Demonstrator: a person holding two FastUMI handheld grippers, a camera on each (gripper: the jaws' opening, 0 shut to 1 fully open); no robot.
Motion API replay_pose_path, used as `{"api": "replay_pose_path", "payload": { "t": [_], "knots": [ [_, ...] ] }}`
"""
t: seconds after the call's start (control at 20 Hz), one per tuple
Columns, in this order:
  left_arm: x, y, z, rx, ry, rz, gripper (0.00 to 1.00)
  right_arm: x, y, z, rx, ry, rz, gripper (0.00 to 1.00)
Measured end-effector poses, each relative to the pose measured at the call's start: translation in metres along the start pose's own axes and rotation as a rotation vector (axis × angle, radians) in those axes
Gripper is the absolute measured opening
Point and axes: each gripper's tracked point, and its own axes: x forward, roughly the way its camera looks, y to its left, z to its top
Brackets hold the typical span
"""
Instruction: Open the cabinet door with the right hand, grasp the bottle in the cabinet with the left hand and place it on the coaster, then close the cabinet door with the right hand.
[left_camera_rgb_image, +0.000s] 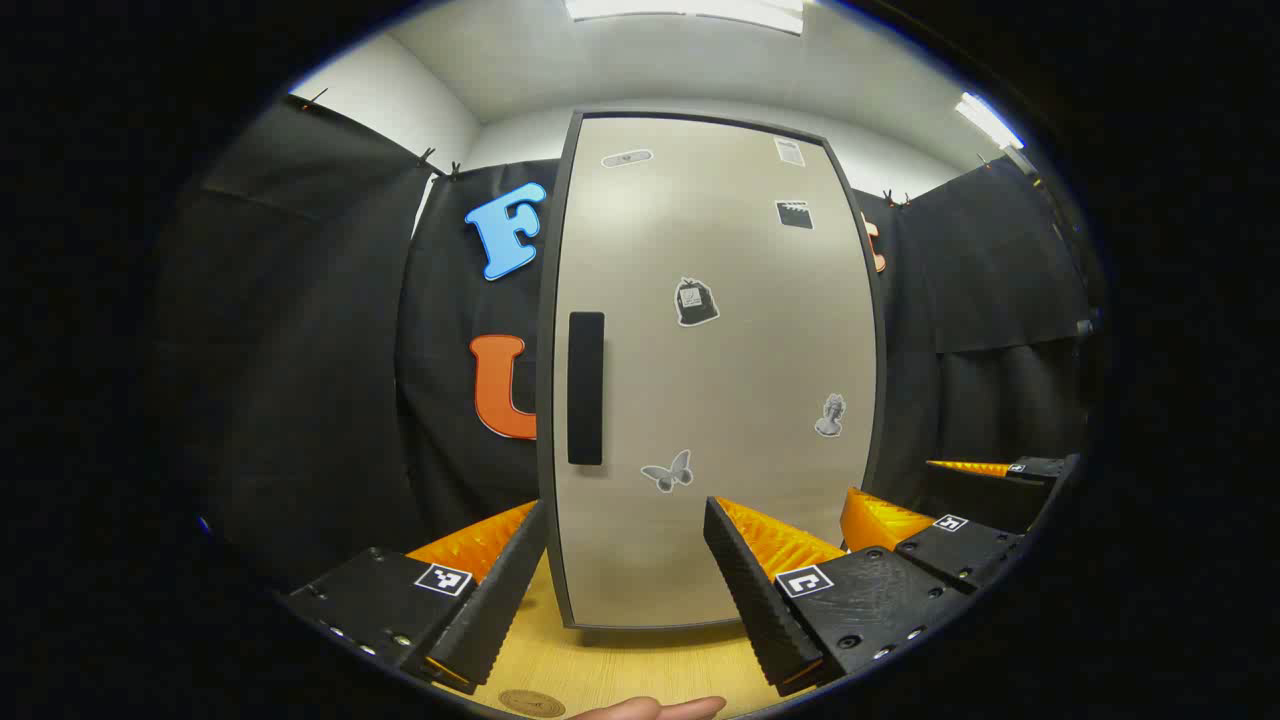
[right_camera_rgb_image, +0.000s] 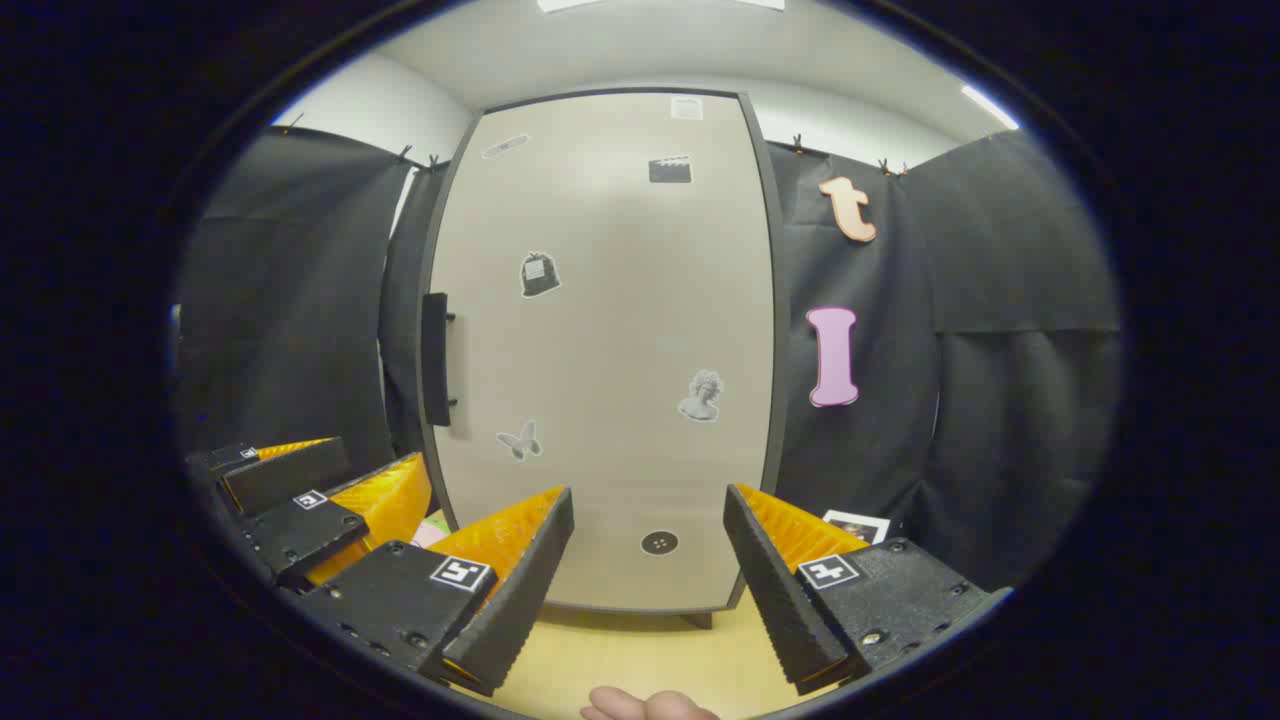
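Observation:
A tall beige cabinet door (left_camera_rgb_image: 700, 350) with a dark frame and several stickers stands shut ahead of me. Its black vertical handle (left_camera_rgb_image: 586, 388) sits on the door's left side. My left gripper (left_camera_rgb_image: 625, 590) is open, its fingers low in front of the door. A round brown coaster (left_camera_rgb_image: 532, 703) lies on the wooden table just below my left finger. In the right gripper view the same door (right_camera_rgb_image: 610, 350) and handle (right_camera_rgb_image: 435, 358) face me, and my right gripper (right_camera_rgb_image: 648, 580) is open with nothing between its fingers. The bottle is hidden behind the shut door.
The light wooden table (left_camera_rgb_image: 640, 665) runs under the cabinet. The right gripper (left_camera_rgb_image: 950, 530) shows at the lower right of the left gripper view; the left gripper (right_camera_rgb_image: 320, 500) shows at the lower left of the right gripper view. A fingertip (left_camera_rgb_image: 650, 708) peeks in at the bottom.

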Motion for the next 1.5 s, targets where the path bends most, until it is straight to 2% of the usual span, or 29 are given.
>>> {"api": "replay_pose_path", "payload": {
  "t": [0.25,0.65,0.7,0.95,1.15,1.25,1.3,1.35,1.5],
  "knots": [
    [-0.004,-0.006,-0.01,-0.011,0.035,-0.008,0.94,0.001,-0.007,-0.009,-0.016,0.029,-0.021,0.96],
    [-0.005,-0.008,-0.005,0.0,0.007,-0.005,0.94,-0.004,-0.008,-0.002,-0.037,0.005,-0.017,0.94],
    [-0.006,-0.009,-0.003,-0.002,0.0,-0.012,0.94,-0.005,-0.009,-0.003,-0.03,0.007,-0.014,0.97],
    [-0.007,-0.011,-0.006,-0.012,0.007,-0.011,0.94,-0.008,-0.009,-0.001,-0.036,-0.001,-0.007,0.97],
    [-0.016,-0.009,0.001,0.057,0.003,-0.014,0.94,0.002,-0.006,0.0,-0.062,0.004,0.002,0.95],
    [-0.024,-0.016,0.01,0.065,-0.023,-0.05,0.94,0.013,0.0,0.006,-0.065,-0.005,0.025,0.97],
    [-0.028,-0.013,0.016,0.069,-0.04,-0.05,0.82,0.017,0.005,0.011,-0.068,-0.012,0.043,0.97],
    [-0.033,-0.01,0.017,0.072,-0.047,-0.054,0.92,0.024,0.008,0.013,-0.076,-0.017,0.056,0.97],
    [-0.048,-0.002,0.021,0.071,-0.048,-0.067,0.91,0.043,0.031,0.021,-0.091,-0.029,0.116,0.96]
  ]
}}
